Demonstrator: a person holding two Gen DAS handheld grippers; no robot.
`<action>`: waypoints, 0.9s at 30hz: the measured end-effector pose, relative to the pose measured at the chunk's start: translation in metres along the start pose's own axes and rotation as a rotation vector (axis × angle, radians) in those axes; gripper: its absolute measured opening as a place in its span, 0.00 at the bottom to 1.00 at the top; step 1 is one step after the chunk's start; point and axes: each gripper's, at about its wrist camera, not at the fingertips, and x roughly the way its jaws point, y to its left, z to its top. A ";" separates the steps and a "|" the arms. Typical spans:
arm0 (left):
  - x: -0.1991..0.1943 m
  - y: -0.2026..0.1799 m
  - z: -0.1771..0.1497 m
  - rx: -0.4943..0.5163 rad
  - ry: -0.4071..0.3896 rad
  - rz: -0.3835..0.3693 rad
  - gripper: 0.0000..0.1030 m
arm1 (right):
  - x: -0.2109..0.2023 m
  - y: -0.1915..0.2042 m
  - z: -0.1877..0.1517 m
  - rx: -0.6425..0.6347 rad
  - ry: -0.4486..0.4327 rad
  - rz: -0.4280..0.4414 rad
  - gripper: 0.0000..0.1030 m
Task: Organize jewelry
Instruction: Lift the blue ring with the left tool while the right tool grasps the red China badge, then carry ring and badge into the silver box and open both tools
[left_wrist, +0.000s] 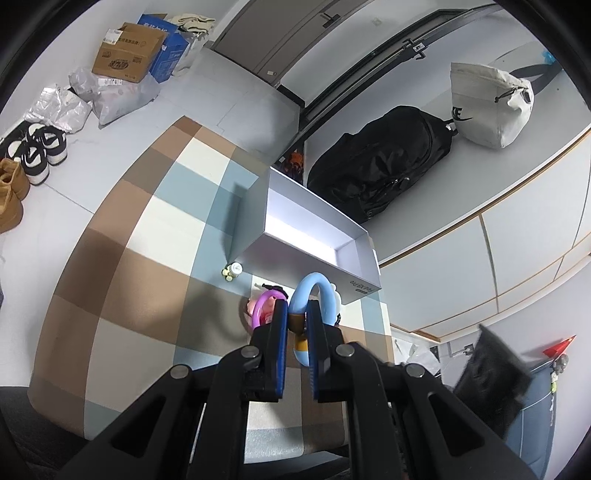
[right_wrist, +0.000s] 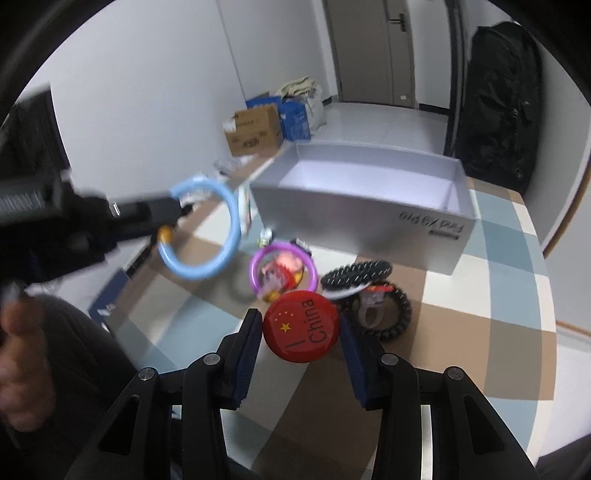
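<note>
My left gripper (left_wrist: 297, 306) is shut on a light blue bracelet (left_wrist: 314, 280) with an orange bead and holds it in the air above the checked tablecloth. From the right wrist view the same left gripper (right_wrist: 168, 212) comes in from the left with the blue bracelet (right_wrist: 233, 221) hanging from it. A round red "China" badge (right_wrist: 301, 325) sits between the pads of my right gripper (right_wrist: 300, 319), which is shut on it. Behind the badge on the cloth lie a purple ring (right_wrist: 254, 271), a black toothed hair clip (right_wrist: 354, 275) and black spiral hair ties (right_wrist: 400, 306).
An open grey cardboard box (right_wrist: 354, 206) stands at the back of the table, with a small green-and-white trinket (left_wrist: 232, 271) by its corner. The table edge is close behind the box. A black backpack (left_wrist: 380, 166) and cartons (left_wrist: 125, 51) stand on the floor. A hand (right_wrist: 18, 332) shows at the left.
</note>
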 end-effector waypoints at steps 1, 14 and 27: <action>0.000 -0.003 0.001 0.004 -0.001 0.005 0.05 | -0.005 -0.005 0.004 0.017 -0.014 0.010 0.41; 0.025 -0.038 0.041 0.055 0.018 0.029 0.05 | -0.047 -0.040 0.067 0.051 -0.128 0.083 0.41; 0.094 -0.042 0.077 0.130 0.099 0.060 0.05 | 0.020 -0.083 0.109 0.098 -0.040 0.128 0.41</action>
